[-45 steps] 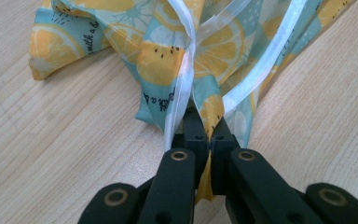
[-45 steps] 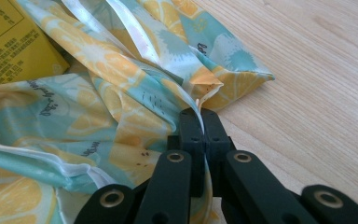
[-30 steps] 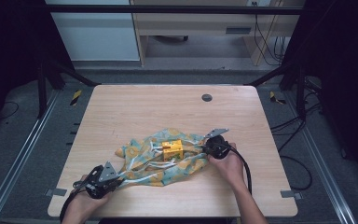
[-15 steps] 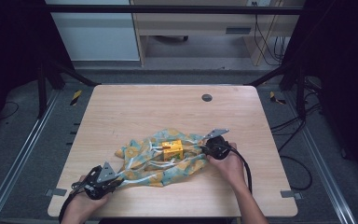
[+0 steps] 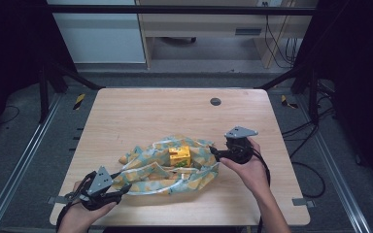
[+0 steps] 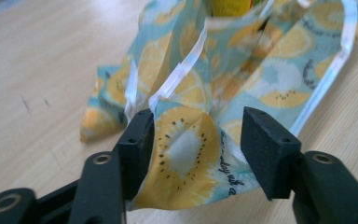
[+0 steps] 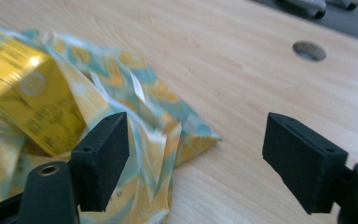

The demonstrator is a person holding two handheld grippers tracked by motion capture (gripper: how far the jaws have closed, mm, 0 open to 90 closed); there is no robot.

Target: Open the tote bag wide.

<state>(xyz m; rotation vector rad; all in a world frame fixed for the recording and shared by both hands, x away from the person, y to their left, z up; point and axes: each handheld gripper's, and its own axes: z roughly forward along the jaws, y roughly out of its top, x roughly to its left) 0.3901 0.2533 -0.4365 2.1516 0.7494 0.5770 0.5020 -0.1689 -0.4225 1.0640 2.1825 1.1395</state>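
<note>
The wooden surface (image 5: 145,116) carries a crumpled fruit-print bag (image 5: 175,170) near its front middle, with a yellow box (image 5: 179,156) sitting in its open top. The left gripper (image 6: 196,149) is at the bag's front-left corner, its jaws apart with a fold of the bag between them. The right gripper (image 7: 196,154) is at the bag's right edge, jaws wide apart, one jaw touching the bag. A round hole (image 5: 215,101) lies farther back.
</note>
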